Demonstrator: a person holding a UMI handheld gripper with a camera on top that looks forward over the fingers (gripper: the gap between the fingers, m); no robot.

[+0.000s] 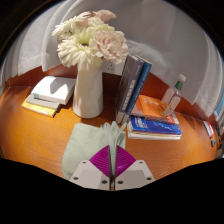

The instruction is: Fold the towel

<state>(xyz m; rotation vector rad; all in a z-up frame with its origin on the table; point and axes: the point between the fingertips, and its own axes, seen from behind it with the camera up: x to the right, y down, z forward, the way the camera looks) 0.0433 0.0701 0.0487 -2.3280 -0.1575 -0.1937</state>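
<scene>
A pale green towel [88, 145] lies on the wooden table [40, 135], just ahead of and under my fingers. My gripper [112, 162] is shut, its magenta pads [102, 160] pressed together over the towel's near right part. A thin ridge of the cloth runs up from between the pads. The towel's near edge is hidden behind the fingers.
A white vase [88, 92] of pale flowers [92, 40] stands just beyond the towel. Upright books [131, 85] lean to its right, with a stack of books [155, 123] and a bottle [175, 93] further right. More books [50, 95] lie at the left.
</scene>
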